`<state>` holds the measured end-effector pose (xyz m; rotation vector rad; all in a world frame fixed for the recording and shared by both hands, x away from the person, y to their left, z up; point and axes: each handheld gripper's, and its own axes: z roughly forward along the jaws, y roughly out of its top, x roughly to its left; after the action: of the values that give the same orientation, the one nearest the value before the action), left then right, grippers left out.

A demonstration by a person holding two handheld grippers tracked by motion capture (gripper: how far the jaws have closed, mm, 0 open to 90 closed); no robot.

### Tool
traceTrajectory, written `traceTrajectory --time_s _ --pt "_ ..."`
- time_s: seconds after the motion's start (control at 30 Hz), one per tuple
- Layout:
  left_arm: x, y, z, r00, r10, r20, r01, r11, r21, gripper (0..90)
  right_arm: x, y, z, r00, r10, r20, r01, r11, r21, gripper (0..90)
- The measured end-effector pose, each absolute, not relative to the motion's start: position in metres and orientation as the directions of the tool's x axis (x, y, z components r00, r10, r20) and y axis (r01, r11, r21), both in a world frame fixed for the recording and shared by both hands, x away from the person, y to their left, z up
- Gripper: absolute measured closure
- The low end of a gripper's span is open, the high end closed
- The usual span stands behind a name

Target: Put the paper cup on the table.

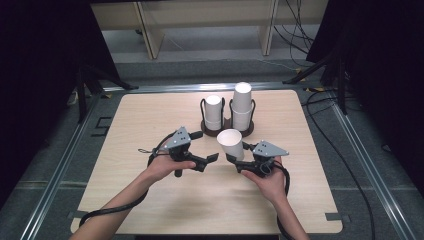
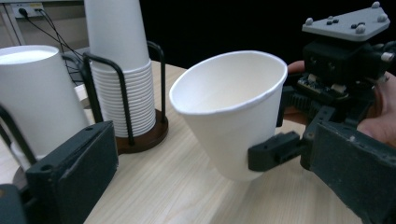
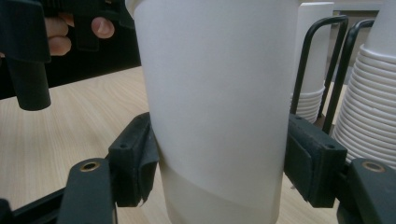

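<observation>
1. The left tongs point(image 1: 212, 160) lie on the near-left side of the cup holder point(image 1: 227, 131), over the bare worktop point(image 1: 150, 120). Their jaws stand apart and hold nothing. In the left gripper view one jaw shows at the lower left and the other at the lower right, with the gap between them empty.
2. The loose cup point(image 1: 230, 143) is just in front of the cup holder, to the right of the left tongs and near them. Its mouth tips up and toward the left tongs, so its long axis leans rather than standing upright. In the left gripper view the cup point(image 2: 233, 112) hangs clear of the worktop, mouth toward the camera.
3. The right tongs point(image 1: 239, 161) are closed on the cup, one jaw on each side of its lower wall. The right gripper view shows both pads pressed on the cup point(image 3: 219, 102).
4. My judgement: the coming move turns on the cup's open mouth, which faces the left tongs. The right hand has the cup; the left hand point(image 1: 165, 167) is the free one and close enough to take the rim or the wall.
5. Counts: two tongs; one loose cup; one cup holder with two wire bays. The left bay holds a shorter stack point(image 1: 213, 111), the right bay a taller stack point(image 1: 241, 104). The cups within each stack are too many and too fine to count.
</observation>
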<state>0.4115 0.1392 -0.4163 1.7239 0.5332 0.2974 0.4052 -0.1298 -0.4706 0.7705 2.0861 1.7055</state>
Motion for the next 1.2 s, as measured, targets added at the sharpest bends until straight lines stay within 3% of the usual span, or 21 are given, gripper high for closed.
traceTrajectory --time_s 0.73,0.77,0.83,1.07,1.2 --pt "0.426 0.104 -0.428 0.845 0.469 -0.255 0.334 -0.091 0.938 0.7 0.401 -0.122 -0.468 -0.788 0.613 0.054 0.167 0.129 0.978 32.6" --pt "0.426 0.103 -0.428 0.844 0.468 -0.261 0.337 -0.084 0.938 0.8 0.398 -0.121 -0.467 -0.778 0.622 0.084 0.207 0.129 0.97 32.6" --pt "0.426 0.101 -0.428 0.842 0.471 -0.264 0.337 -0.076 0.938 1.4 0.4 -0.121 -0.467 -0.789 0.612 0.054 0.169 0.132 0.977 32.6" --pt "0.425 0.1 -0.423 0.842 0.484 -0.238 0.3 -0.054 0.952 13.9 0.399 -0.115 -0.465 -0.815 0.573 0.086 0.183 0.114 0.976 32.0" --pt "0.424 0.102 -0.423 0.852 0.479 -0.212 0.281 -0.076 0.957 18.1 0.401 -0.115 -0.464 -0.809 0.585 0.054 0.163 0.136 0.977 30.3"
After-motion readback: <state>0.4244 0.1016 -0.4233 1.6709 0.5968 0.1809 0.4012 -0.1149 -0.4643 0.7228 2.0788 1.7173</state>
